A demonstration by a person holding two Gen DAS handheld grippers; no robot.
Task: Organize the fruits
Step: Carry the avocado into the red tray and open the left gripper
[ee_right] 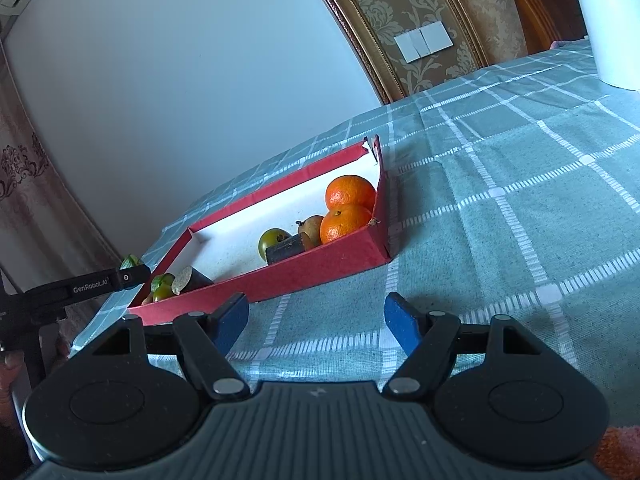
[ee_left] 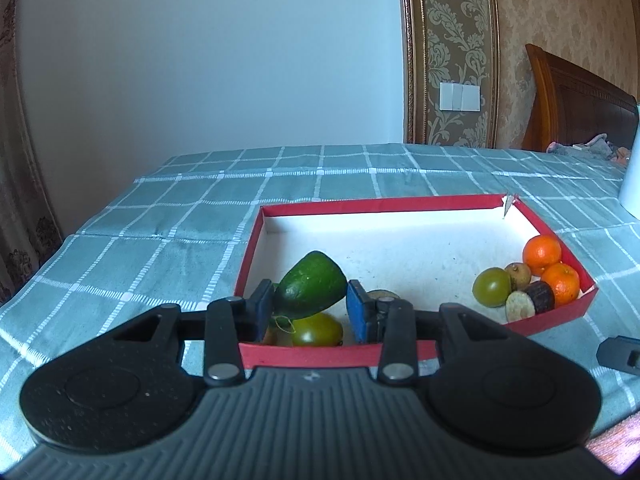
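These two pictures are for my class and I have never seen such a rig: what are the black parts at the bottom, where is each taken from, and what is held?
No robot arm here: a person holds a pair of hand tongs in each hand, and a camera on each looks forward along its blue pads.

Left-hand view: the left tongs are shut on a green avocado-like fruit, held over the near corner of a red tray. Below it lies a green-yellow fruit. At the tray's far end sit two oranges, another green fruit and some small brown pieces.

Right-hand view: the right tongs are open and empty above the checked tablecloth, beside the tray.
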